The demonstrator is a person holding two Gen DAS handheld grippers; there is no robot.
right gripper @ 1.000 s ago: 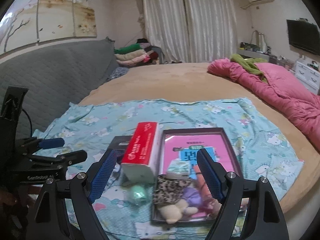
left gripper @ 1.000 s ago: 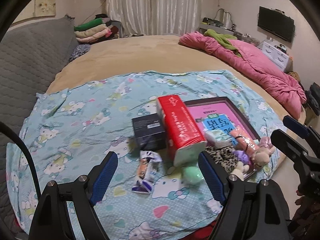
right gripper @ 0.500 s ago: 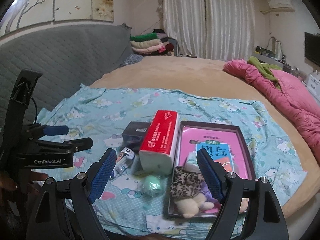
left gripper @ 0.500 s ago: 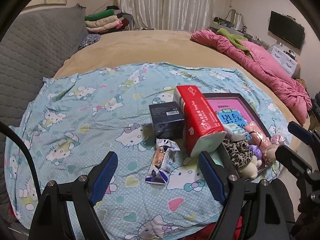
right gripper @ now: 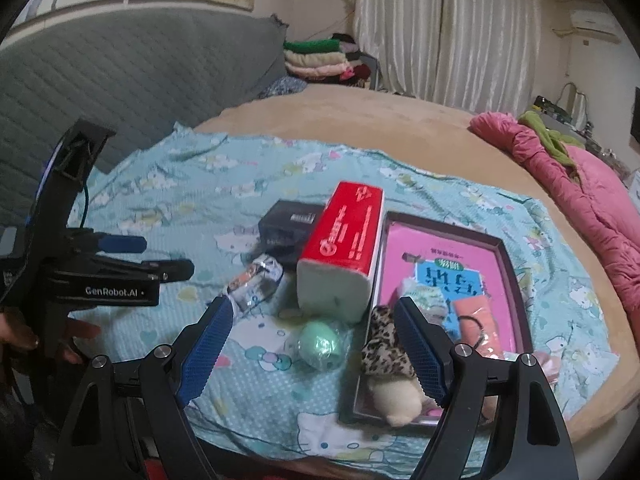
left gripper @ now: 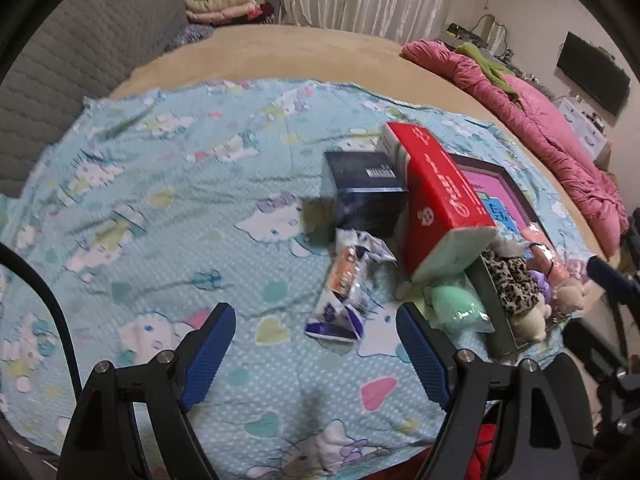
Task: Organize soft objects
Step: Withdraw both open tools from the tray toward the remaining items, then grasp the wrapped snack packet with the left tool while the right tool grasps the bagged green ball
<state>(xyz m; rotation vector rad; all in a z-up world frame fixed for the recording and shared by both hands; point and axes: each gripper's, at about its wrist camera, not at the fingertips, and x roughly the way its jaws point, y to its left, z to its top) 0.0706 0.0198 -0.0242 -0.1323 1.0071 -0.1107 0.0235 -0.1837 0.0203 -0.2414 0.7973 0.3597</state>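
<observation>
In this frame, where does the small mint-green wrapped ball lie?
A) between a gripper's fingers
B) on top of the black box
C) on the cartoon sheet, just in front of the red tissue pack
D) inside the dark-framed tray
C: the mint-green ball sits on the cartoon sheet before the red tissue pack, outside the tray.

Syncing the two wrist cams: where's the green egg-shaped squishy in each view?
Left wrist: green squishy lies right of centre, low, on the cartoon sheet, just beyond the gripper's right finger.
Right wrist: near centre, low, between the two fingers.
Shared landmark: the red tissue pack; the squishy lies just below its white end in both views.
</observation>
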